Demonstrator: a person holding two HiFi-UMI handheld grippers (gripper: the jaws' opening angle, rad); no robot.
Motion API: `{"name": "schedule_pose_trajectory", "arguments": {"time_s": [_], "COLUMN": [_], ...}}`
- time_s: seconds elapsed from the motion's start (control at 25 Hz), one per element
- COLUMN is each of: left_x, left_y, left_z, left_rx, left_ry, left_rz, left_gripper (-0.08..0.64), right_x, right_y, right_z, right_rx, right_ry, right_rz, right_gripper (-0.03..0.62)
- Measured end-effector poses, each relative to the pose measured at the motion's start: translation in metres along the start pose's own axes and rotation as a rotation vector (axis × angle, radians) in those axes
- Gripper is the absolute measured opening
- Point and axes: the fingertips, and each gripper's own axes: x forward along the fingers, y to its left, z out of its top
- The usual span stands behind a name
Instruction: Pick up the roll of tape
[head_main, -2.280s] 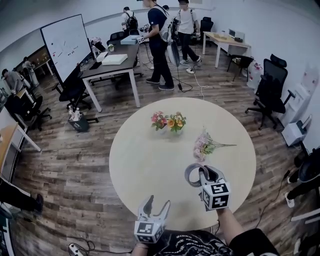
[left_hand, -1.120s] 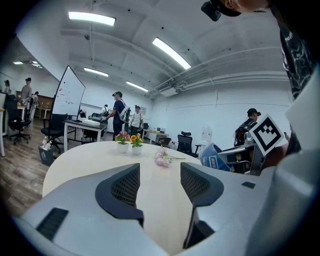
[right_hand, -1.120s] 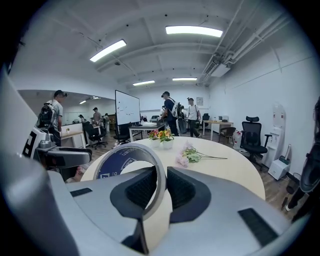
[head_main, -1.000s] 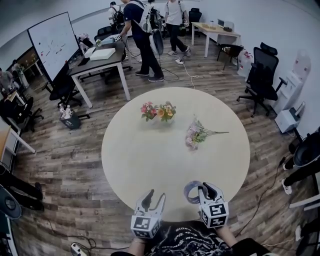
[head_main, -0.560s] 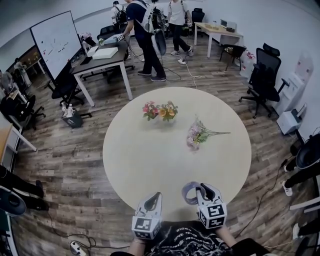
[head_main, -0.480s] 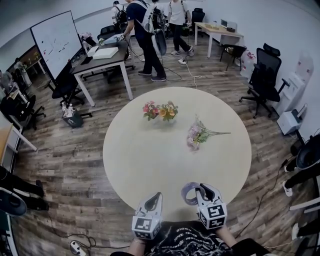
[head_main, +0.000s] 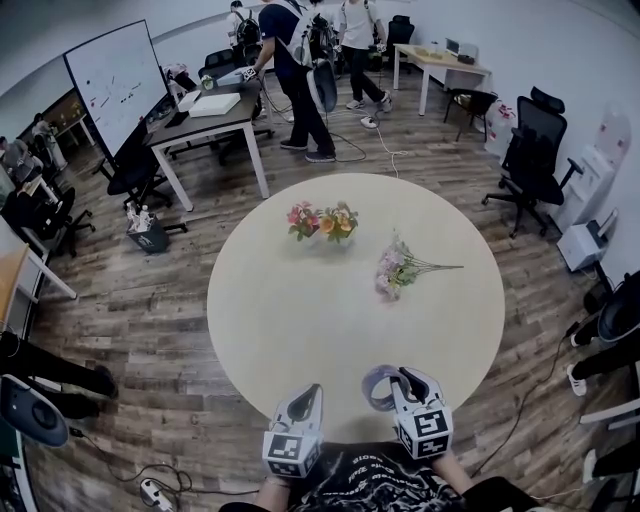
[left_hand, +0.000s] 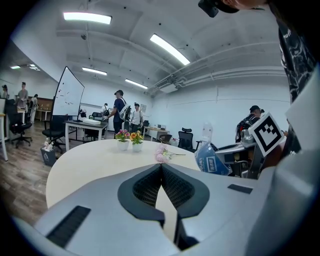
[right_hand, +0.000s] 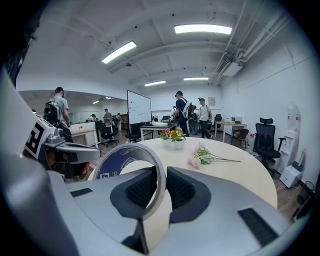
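Roll of tape (head_main: 376, 384) gripped at the near edge of the tabletop (head_main: 300, 310).
Its rim is pinched by the right hand-held gripper (head_main: 397, 379); the left hand-held gripper (head_main: 311, 392), at the same edge, is closed on nothing.

Office with wood floor (head_main: 150, 320), whiteboard (head_main: 110, 72), desks (head_main: 188, 130), chairs (head_main: 530, 155).
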Motion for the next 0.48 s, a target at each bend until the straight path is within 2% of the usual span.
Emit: {"name": "schedule_pose_trajectory", "arguments": {"time_s": [0.48], "left_x": [0.0019], "left_y": [-0.0022], "left_z": [0.0013], "left_rx": [0.004], "left_ry": [0.01], "left_rz": [0.007], "left_gripper": [0.021], "right_x": [0.0015], "right_y": [-0.0034], "right_z": [-0.0026], "right_rx": [-0.008], "right_ry": [0.009], "right_rz": [0.008], "right_gripper": [0.067]}}
